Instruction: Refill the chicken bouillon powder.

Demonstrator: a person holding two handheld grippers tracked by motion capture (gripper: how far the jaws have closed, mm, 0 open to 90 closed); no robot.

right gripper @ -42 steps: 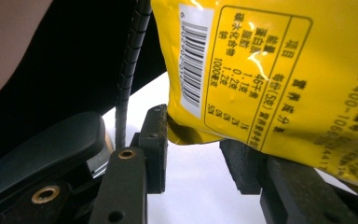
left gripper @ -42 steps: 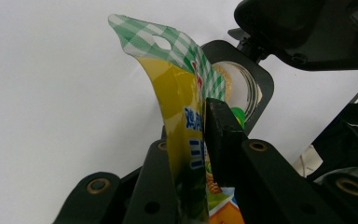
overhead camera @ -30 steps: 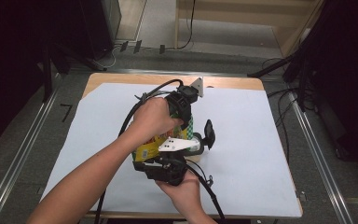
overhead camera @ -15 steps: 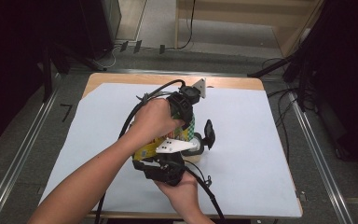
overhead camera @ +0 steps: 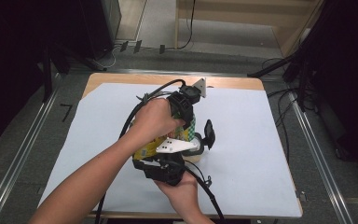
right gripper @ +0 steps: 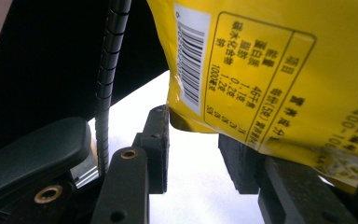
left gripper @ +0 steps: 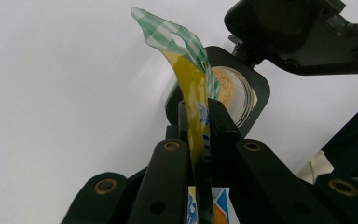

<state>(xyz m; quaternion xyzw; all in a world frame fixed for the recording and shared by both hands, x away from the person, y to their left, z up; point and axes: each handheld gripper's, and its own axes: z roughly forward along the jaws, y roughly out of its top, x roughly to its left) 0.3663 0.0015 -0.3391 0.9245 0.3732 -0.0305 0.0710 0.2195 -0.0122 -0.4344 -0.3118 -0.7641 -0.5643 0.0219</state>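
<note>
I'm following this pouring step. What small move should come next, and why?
Probably tip the yellow packet a little further over the jar. The left gripper is shut on the packet right above the jar's mouth, and tan powder already lies inside.

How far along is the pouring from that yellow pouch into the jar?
Done: some tan granules already lie in the jar. In hand: the left gripper is shut on the yellow pouch, held up by the jar's mouth, and the right gripper sits open by the pouch's printed end. Left: probably emptying the rest, though I cannot tell how much remains inside.
</note>
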